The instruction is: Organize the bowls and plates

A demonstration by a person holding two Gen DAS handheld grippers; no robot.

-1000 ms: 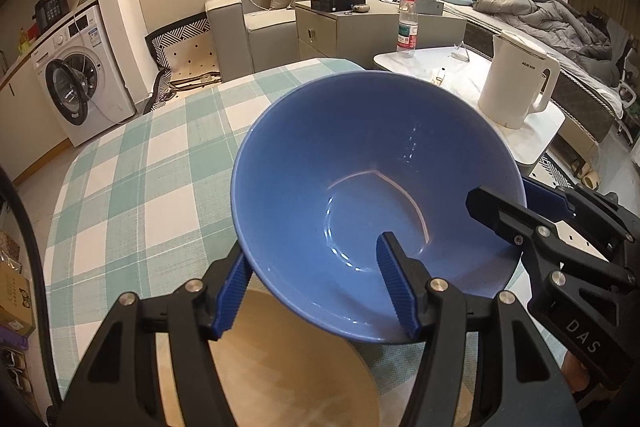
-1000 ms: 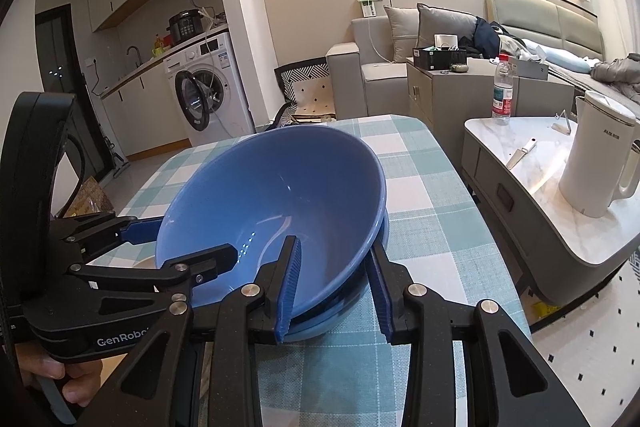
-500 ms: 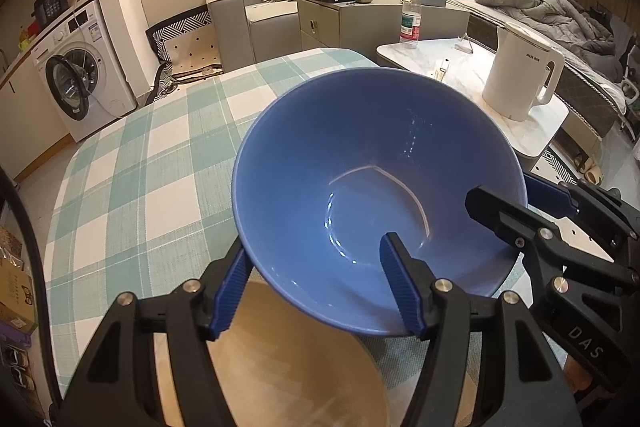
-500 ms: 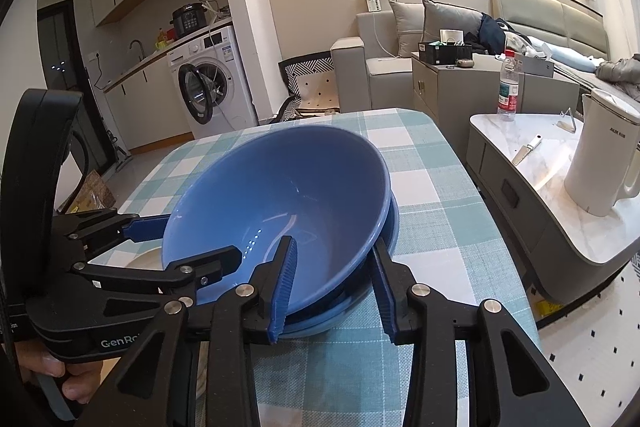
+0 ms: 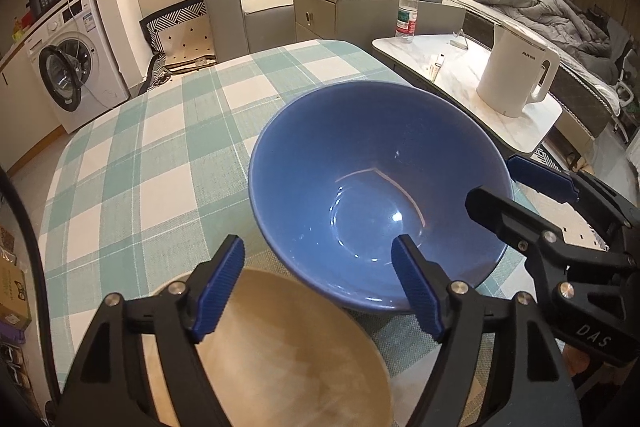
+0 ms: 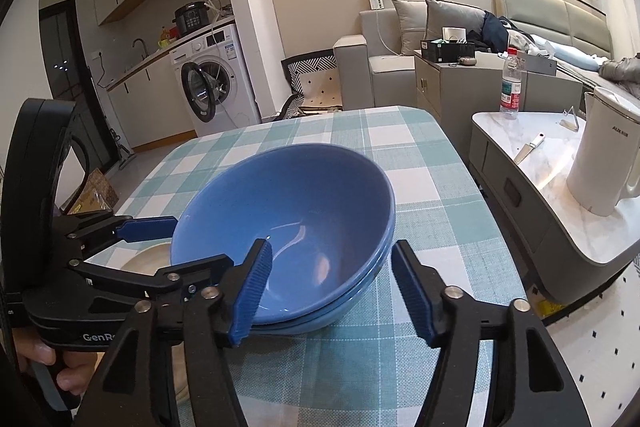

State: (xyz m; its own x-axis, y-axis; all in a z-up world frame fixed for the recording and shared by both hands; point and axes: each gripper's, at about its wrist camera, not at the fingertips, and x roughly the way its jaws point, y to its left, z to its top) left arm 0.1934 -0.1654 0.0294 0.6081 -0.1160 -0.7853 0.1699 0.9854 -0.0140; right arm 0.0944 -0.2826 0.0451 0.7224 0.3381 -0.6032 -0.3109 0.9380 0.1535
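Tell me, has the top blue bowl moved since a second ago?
Yes. The top blue bowl has dropped level into the lower bowl, its rim lower against the checked tablecloth.

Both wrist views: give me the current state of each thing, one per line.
Top blue bowl: upright, empty, nested in lower blue bowl.
Beige plate: flat on table, beside the bowls.
Left gripper: open, jaws just widened, straddling bowl rim.
Right gripper: open, just released rim.
Washing machine door: open.
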